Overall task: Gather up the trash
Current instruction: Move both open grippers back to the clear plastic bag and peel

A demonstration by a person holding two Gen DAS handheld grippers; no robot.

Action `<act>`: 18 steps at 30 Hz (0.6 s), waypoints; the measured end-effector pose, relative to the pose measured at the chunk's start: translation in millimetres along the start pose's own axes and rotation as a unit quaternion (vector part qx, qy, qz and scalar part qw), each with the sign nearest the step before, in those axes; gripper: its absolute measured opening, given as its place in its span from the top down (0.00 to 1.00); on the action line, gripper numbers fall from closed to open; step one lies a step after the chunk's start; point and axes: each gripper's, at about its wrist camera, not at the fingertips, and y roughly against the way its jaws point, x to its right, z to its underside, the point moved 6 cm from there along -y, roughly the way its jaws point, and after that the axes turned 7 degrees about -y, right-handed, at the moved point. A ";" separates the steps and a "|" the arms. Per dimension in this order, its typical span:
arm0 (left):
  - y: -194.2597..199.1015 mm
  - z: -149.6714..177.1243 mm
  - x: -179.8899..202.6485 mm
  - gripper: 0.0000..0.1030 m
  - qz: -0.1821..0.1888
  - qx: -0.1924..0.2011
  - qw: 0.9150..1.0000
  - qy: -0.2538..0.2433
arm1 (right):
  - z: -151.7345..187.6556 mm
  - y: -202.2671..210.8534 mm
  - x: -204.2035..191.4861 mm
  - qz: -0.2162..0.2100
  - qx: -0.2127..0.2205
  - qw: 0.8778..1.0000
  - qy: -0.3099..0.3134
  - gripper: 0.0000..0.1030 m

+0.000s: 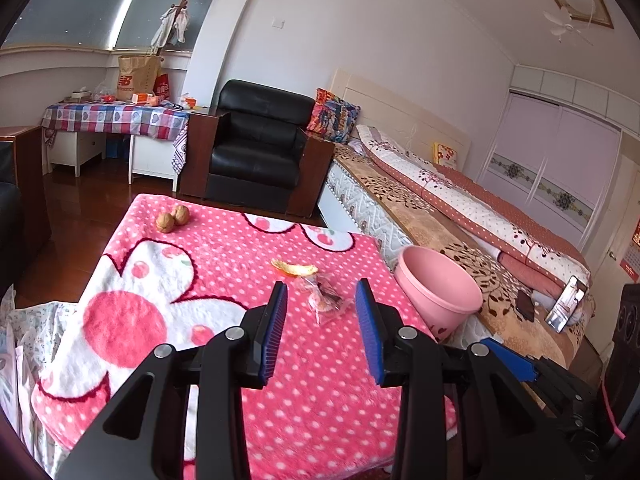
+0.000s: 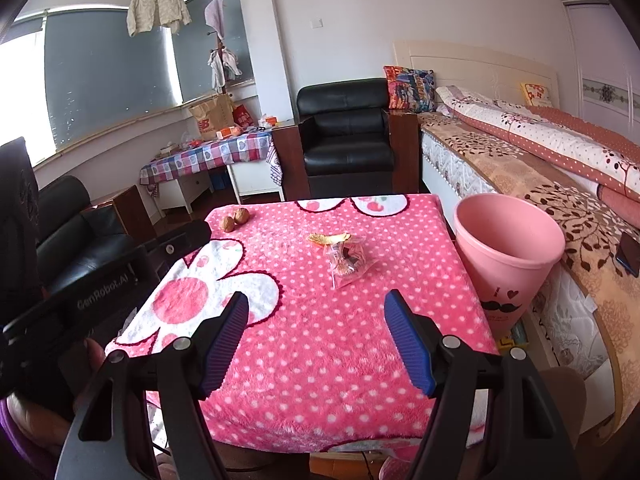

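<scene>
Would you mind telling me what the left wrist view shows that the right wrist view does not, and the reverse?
Only the left wrist view shows the ceiling fan and a lit phone propped on the bed. Only the right wrist view shows the moustache print on the pink bin and the cardigan hanging at the window. Both show the walnuts, orange peel, clear wrapper and black armchair.

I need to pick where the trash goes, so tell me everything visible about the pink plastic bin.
The pink plastic bin is a round, smooth bucket, wider at its open rim than lower down. A black moustache and small hearts are printed on its side. It stands upright beside the blanket-covered table, between it and the bed. Nothing shows inside it, though its bottom is hidden. Neither gripper touches it.
</scene>
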 end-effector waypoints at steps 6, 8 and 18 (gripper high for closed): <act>-22.7 -14.6 -33.2 0.65 -0.021 -0.008 0.999 0.023 | -4.2 -32.0 16.4 -0.018 -0.034 0.999 -0.021 0.33; -33.6 -21.6 -41.9 0.65 -0.026 -0.013 0.999 0.029 | -7.1 -44.1 21.8 -0.019 -0.044 0.999 -0.025 0.36; -97.4 -60.8 -61.0 0.66 -0.030 -0.035 0.998 0.037 | -29.1 -119.4 38.4 -0.038 -0.091 0.995 -0.018 0.43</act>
